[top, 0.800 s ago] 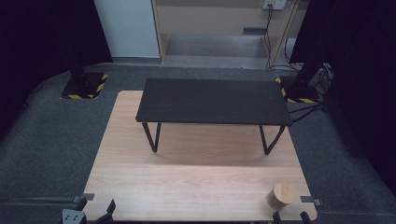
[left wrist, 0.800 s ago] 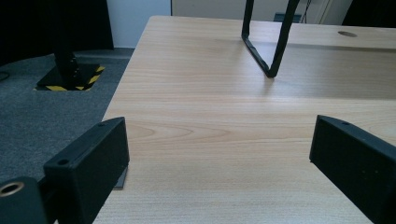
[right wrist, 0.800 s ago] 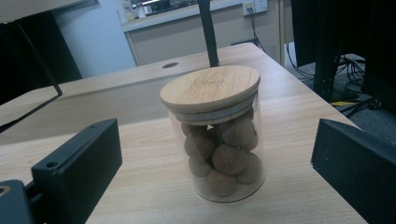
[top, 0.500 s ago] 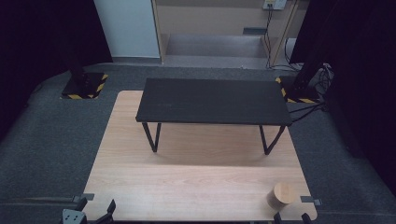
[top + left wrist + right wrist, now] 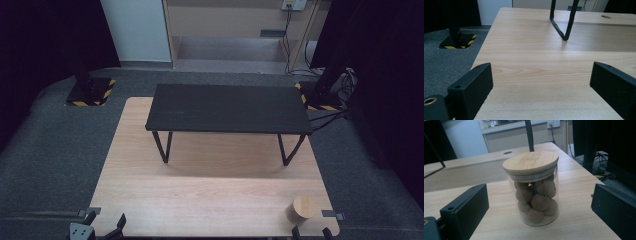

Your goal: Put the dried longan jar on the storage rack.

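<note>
Left gripper (image 5: 102,226) jaws wide apart, right gripper (image 5: 311,233) likewise, both level

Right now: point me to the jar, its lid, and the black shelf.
jar (image 5: 536,200), right gripper view, on the glass wall over the brown balls.
lid (image 5: 531,161), right gripper view, middle of the wooden top.
black shelf (image 5: 227,107), high view, middle of its top board.
</note>
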